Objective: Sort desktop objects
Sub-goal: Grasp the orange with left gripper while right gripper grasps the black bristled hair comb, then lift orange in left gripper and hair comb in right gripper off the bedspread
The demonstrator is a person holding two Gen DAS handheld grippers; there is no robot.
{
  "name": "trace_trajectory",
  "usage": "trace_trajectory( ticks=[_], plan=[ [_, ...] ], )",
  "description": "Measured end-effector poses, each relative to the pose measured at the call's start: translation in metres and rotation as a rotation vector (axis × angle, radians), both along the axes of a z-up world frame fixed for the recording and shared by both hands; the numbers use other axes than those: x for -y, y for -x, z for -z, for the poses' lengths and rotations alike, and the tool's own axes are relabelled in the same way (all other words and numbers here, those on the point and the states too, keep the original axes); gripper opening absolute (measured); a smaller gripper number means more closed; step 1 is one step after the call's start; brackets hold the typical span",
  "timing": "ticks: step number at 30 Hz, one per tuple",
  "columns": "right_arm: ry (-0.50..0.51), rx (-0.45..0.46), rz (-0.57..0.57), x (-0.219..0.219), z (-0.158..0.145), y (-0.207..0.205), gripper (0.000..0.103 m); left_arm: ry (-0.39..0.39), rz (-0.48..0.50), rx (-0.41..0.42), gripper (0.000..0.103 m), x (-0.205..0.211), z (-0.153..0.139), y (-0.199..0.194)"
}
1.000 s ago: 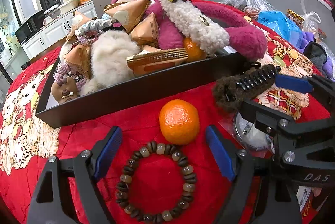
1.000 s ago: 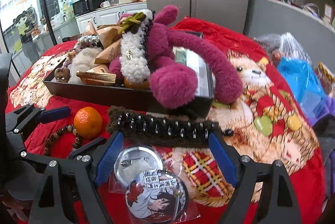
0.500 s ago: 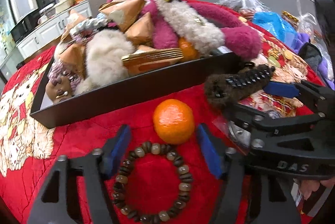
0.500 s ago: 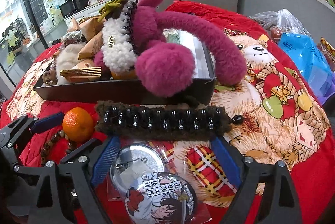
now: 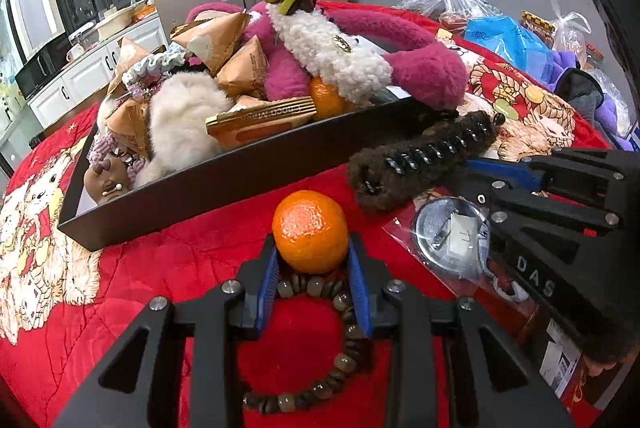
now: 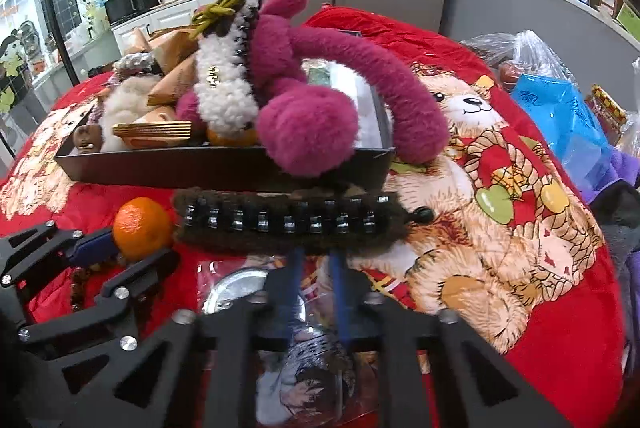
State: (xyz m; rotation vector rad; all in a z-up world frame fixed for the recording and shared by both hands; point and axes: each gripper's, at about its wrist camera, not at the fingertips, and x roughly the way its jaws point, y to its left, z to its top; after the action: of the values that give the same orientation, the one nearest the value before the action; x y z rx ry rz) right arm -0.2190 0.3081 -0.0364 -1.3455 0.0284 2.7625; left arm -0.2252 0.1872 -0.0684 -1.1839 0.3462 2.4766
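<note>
Orange [image 5: 309, 231] and hair clip [image 6: 289, 220] being picked up, tray [image 5: 224, 187] already piled high.
Left gripper [image 5: 314, 278] is closing, orange between its pads; right gripper [image 6: 316, 268] is pinched shut at the clip's near edge. Bracelet [image 5: 320, 340] and badges [image 5: 450, 240] still lie under the fingers, unsorted.

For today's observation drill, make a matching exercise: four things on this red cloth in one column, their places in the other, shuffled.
1 tangerine
2 bead bracelet
3 brown fuzzy hair claw
4 pink plush toy

A in the black tray
B at the right tool's closed tips
C between the left tool's blue pads
D flat under the left tool

Pairs: 1-C, 2-D, 3-B, 4-A
</note>
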Motion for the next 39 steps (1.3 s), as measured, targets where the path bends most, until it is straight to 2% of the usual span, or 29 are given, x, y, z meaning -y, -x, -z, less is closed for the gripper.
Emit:
trace_trajectory(
  ticks=[3, 7, 9, 13, 14, 17, 19, 23, 28, 31, 36, 39],
  plan=[
    [-0.040, -0.004, -0.014, 0.006, -0.001, -0.003, 0.010, -0.012, -0.006, 0.005, 0.033, 0.004, 0.000, 0.000],
    [-0.020, -0.026, -0.038, 0.002, -0.005, -0.009, 0.011, -0.024, -0.013, 0.014, 0.033, 0.008, 0.000, 0.001],
    [-0.008, -0.045, -0.060, -0.002, -0.008, -0.013, 0.032, -0.015, -0.011, 0.011, 0.033, 0.005, 0.001, 0.002],
    [0.031, -0.073, -0.098, -0.009, -0.013, -0.019, 0.039, -0.014, -0.010, 0.010, 0.033, 0.003, 0.001, 0.002],
    [0.033, -0.078, -0.107, -0.011, -0.013, -0.019, 0.045, -0.016, -0.010, 0.012, 0.033, 0.003, 0.001, 0.002],
    [-0.010, -0.094, -0.110, -0.010, -0.016, -0.022, 0.057, -0.014, -0.007, 0.012, 0.033, 0.003, 0.001, 0.002],
    [-0.017, -0.105, -0.091, -0.013, -0.020, -0.025, 0.058, -0.010, -0.007, 0.010, 0.033, 0.001, 0.001, 0.001],
    [0.060, -0.102, -0.071, -0.025, -0.018, -0.019, 0.058, -0.006, -0.004, 0.008, 0.033, 0.001, 0.002, 0.001],
    [0.099, -0.067, -0.025, -0.029, -0.008, -0.001, 0.060, -0.002, -0.002, 0.006, 0.033, 0.001, 0.002, 0.001],
    [0.182, -0.062, -0.007, -0.037, -0.006, 0.001, 0.061, -0.002, 0.000, 0.006, 0.033, 0.001, 0.002, 0.002],
    [0.392, -0.062, 0.034, -0.058, -0.002, 0.000, 0.066, 0.000, 0.001, 0.005, 0.033, 0.001, 0.002, 0.002],
    [0.407, -0.039, 0.061, -0.057, 0.003, 0.007, 0.069, 0.000, 0.002, 0.004, 0.033, 0.002, 0.002, 0.002]
  ],
)
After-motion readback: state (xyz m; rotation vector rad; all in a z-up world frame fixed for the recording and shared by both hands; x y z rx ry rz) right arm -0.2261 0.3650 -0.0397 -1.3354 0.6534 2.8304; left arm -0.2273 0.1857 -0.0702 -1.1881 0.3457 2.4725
